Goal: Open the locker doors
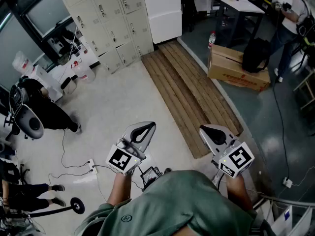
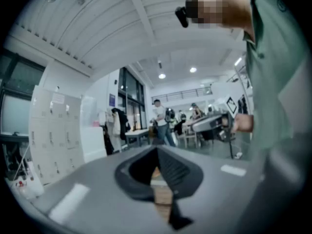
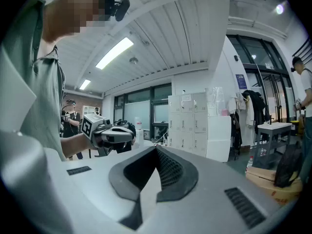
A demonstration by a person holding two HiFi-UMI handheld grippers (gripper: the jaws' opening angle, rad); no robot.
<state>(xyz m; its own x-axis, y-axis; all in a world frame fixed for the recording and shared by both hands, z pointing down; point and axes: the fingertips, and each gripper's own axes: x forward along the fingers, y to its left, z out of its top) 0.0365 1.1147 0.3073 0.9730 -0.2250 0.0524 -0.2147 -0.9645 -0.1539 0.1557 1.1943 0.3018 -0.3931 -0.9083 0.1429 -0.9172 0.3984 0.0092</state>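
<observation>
While the lockers (image 1: 108, 18) stand well off across the room with doors shut, the left tongs (image 1: 149, 126) and right tongs (image 1: 205, 129) are both closed, holding nothing.

Cream lockers (image 1: 106, 21) stand upright in stacked rows against the far wall, their doors all shut, latches facing the room

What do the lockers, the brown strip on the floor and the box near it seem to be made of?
The lockers are probably painted sheet metal: flat cream doors with small handles. The strip looks like bare wood: long parallel planks, dull brown. The box looks like matte brown cardboard with red print on its side.
</observation>
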